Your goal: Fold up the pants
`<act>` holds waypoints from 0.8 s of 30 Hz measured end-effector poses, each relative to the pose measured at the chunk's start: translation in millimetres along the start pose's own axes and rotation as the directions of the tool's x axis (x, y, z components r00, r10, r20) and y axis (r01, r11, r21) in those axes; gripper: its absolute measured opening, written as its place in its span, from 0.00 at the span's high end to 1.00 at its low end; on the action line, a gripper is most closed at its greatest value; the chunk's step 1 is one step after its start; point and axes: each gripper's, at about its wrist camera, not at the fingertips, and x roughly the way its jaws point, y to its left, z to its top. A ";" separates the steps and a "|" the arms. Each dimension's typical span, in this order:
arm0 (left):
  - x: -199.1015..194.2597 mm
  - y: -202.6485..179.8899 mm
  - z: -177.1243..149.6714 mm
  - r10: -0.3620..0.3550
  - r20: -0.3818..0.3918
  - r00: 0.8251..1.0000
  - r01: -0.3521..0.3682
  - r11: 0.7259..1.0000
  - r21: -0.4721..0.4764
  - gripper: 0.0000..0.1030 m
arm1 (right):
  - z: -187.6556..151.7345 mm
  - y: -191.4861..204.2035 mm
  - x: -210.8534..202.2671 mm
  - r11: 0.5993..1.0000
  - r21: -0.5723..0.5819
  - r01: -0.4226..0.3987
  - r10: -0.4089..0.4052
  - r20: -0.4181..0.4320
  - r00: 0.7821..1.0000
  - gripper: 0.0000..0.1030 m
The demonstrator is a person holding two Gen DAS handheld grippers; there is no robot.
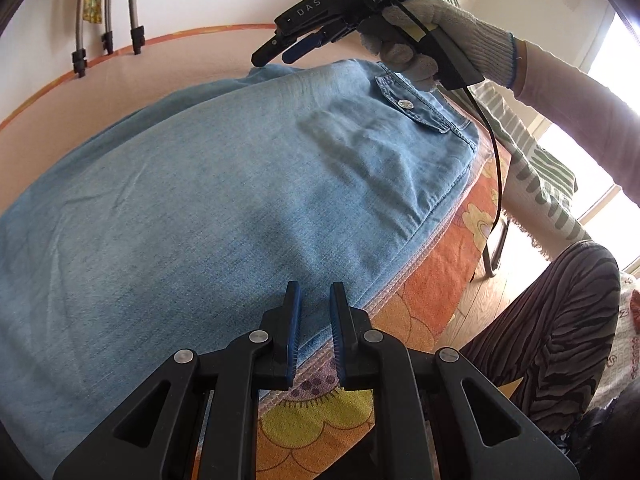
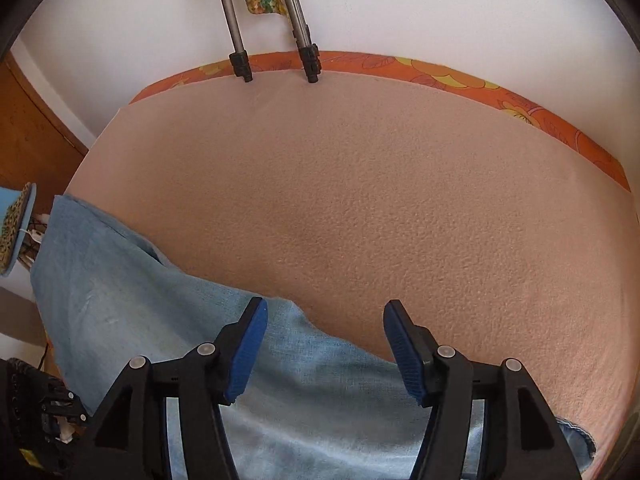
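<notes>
— Grippers first: how do they stand?

— Left gripper (image 1: 316, 296) has its two blue pads drawn close with only a thin slit between them, and nothing is pinched there. It points down at the near edge of the pants (image 1: 224, 200), its tips over the denim where the cloth meets the flowered cloth (image 1: 432, 292) on the table's side.

— And the other?

— Right gripper (image 2: 325, 314) stands wide, jaws well apart, nothing between the pads. Its left finger (image 2: 250, 344) sits over the denim; the right finger is over the bare pink cover (image 2: 400, 200). From the left wrist view the same tool shows at the far end of the pants, held in a gloved hand (image 1: 424, 40), with a black cable (image 1: 492, 152) hanging from the handle.

— Where do the pants lie?

— Flat on the pink cover, light blue denim spread across the table. A flap pocket with a metal button (image 1: 405, 104) shows near the right-hand end in the left wrist view. In the right wrist view the denim (image 2: 120, 280) runs off toward the left edge of the table.

— Anything further out?

— Tripod legs (image 2: 240, 52) rest on the table's far edge against a white wall (image 2: 440, 8). A person's striped trousers (image 1: 560, 320) show at the right.
</notes>
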 end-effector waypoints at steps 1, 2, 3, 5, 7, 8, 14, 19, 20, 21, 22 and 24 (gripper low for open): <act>0.0 -0.1 -0.1 -0.001 0.001 1.000 0.001 1.000 0.002 0.88 | 0.5 0.9 5.2 1.000 -0.009 -0.010 0.010 -0.006 1.000 0.39; -0.3 0.2 -0.4 -0.003 0.001 1.000 0.003 1.000 0.003 0.88 | 0.6 2.0 9.9 1.000 -0.016 -0.023 0.023 -0.014 1.000 0.39; -0.2 0.5 -0.3 -0.006 0.002 1.000 0.006 1.000 0.002 0.88 | 0.6 3.1 14.1 0.999 -0.021 -0.036 0.035 -0.023 0.999 0.39; 0.1 1.6 0.2 -0.011 0.001 1.000 0.011 1.000 -0.004 0.88 | 0.9 8.1 20.2 0.997 -0.040 -0.062 0.061 -0.030 0.998 0.45; 0.2 2.5 0.0 -0.015 0.001 1.000 0.015 1.000 -0.010 0.88 | -3.1 16.5 20.2 0.994 -0.063 -0.084 0.081 -0.041 0.996 0.69; 0.2 2.4 -0.1 -0.013 0.003 1.000 0.013 1.000 -0.011 0.88 | -3.2 20.8 21.1 0.994 -0.072 -0.087 0.084 -0.044 0.996 0.76; -0.5 0.0 -1.6 -0.003 0.010 1.000 0.003 1.000 -0.003 0.88 | 2.2 44.7 -16.1 0.988 -0.150 0.048 -0.033 0.096 0.995 0.99; 0.0 0.1 -2.4 0.000 0.011 1.000 0.000 1.000 0.007 0.88 | 24.6 36.5 -26.4 0.994 -0.102 0.041 -0.025 0.155 0.988 1.00; 0.1 -0.7 -2.7 0.004 0.012 1.000 -0.004 1.000 0.013 0.88 | 26.1 34.3 -25.5 0.993 -0.094 0.072 -0.056 0.157 0.986 1.00; 0.2 -1.0 -2.6 0.005 0.012 1.000 -0.006 1.000 0.014 0.88 | 27.8 31.0 -25.2 0.993 -0.076 0.089 -0.076 0.155 0.985 0.97; 0.1 -1.3 -2.3 0.006 0.011 1.000 -0.007 1.000 0.015 0.88 | 27.5 19.8 -30.7 0.995 -0.054 0.087 -0.077 0.164 0.983 0.90; 0.2 -1.5 -1.9 0.007 0.009 1.000 -0.007 1.000 0.017 0.88 | 22.5 4.9 -42.5 0.997 -0.010 0.077 -0.073 0.193 0.978 0.78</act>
